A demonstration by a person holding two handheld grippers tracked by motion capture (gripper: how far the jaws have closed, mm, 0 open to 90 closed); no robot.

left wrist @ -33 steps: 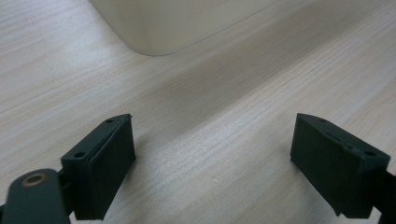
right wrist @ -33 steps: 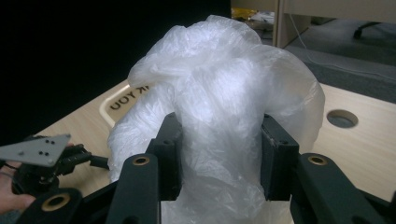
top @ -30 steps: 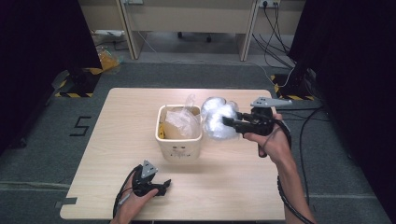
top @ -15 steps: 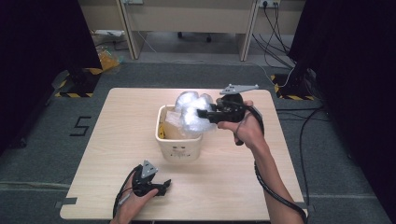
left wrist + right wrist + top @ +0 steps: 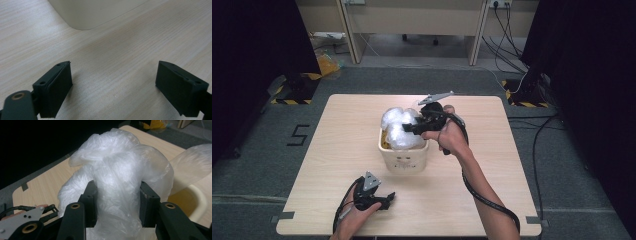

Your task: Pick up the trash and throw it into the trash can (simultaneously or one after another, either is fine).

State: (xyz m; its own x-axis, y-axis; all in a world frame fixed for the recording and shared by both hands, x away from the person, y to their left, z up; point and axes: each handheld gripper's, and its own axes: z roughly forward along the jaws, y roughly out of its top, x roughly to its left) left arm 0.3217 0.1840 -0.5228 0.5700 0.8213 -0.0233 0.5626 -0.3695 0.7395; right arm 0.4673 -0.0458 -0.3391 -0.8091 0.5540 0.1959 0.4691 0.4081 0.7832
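A crumpled clear plastic bag point(image 5: 398, 126) hangs over the open top of a cream bin point(image 5: 404, 159) at the middle of the table. My right gripper point(image 5: 408, 128) reaches in from the right and is shut on the bag. In the right gripper view the bag point(image 5: 117, 167) bulges up between both pads point(image 5: 149, 202), with the bin's rim point(image 5: 200, 198) below at the right. My left gripper point(image 5: 386, 200) rests on the table in front of the bin, open. In the left gripper view nothing lies between its jaws point(image 5: 114, 87), and the bin's lower wall point(image 5: 95, 12) is ahead.
The wooden table point(image 5: 337, 130) stands on grey carpet. Something yellow lies inside the bin point(image 5: 384, 141) under the bag. Cables point(image 5: 532, 90) run across the floor at the right, and desk legs stand beyond the far edge.
My right gripper has carried the bag leftward, from beside the bin's right rim to over its opening, and slightly down. The left gripper has stayed where it was.
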